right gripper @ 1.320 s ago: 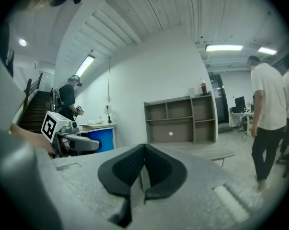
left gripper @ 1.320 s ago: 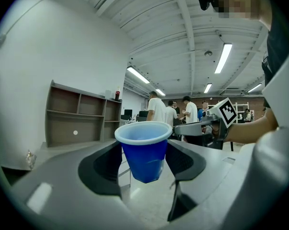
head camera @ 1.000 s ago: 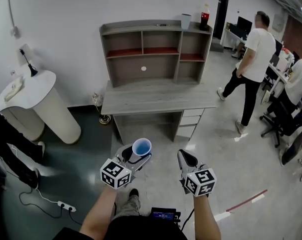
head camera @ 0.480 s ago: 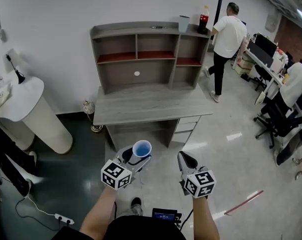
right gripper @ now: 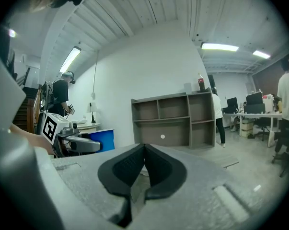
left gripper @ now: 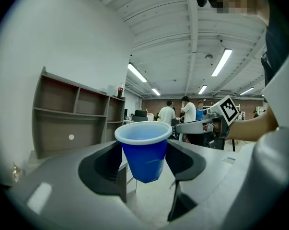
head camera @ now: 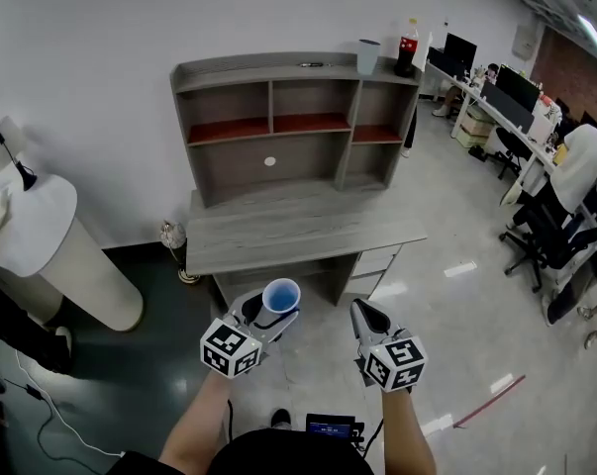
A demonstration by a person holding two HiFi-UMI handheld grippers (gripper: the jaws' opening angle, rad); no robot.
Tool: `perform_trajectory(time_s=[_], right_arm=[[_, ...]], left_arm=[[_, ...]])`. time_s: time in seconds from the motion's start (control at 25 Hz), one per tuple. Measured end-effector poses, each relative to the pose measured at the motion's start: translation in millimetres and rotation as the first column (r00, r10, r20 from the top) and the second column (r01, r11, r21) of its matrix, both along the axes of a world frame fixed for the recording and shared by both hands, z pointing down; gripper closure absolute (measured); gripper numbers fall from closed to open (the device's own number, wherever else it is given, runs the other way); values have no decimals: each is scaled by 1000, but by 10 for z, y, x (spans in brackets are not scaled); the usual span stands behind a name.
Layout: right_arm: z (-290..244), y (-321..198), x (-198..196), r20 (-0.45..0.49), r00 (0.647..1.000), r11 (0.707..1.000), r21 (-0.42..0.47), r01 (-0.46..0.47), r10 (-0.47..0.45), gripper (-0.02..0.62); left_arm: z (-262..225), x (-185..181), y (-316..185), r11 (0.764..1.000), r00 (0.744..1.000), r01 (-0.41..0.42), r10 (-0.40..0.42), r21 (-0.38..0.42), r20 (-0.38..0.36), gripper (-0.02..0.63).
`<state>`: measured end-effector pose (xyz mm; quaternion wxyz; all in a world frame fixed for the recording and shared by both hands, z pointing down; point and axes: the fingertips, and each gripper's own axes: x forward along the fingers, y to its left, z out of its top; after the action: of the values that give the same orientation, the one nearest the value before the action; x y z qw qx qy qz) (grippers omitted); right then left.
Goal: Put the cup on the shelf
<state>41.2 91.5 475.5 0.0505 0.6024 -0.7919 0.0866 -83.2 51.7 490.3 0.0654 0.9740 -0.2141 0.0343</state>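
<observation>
My left gripper (head camera: 262, 317) clasps the blue cup (left gripper: 145, 153) upright; my right gripper (right gripper: 143, 169) is clenched on nothing. The shelf (head camera: 290, 125) stands ahead above the counter (head camera: 298, 228).

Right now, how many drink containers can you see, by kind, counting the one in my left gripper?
Cups: 2, the blue plastic cup in the left gripper and the grey cup on top of the grey wooden shelf unit.
Bottles: 1, the dark soda bottle with a red label beside that grey cup.
Total: 3.
</observation>
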Motion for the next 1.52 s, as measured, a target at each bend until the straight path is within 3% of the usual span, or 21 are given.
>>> perform_trajectory(time_s=[0.36,0.72,1.52], right_arm=[[48,-325,-205,-10,1000,1000,-16,-2,2,597],[171,-606,-142,-11,1000,999,-41,12,-13,597],[140,-1991,794,16,994,994,-22,110,-110,597]], left_arm=[[52,-170,-333,1000,1000,-7,7,-7,-9,316],[206,-104,-550,999,1000,-10,10,-34,0,318],[132,875,-1770,997,997,77,-77,-11,22,318]])
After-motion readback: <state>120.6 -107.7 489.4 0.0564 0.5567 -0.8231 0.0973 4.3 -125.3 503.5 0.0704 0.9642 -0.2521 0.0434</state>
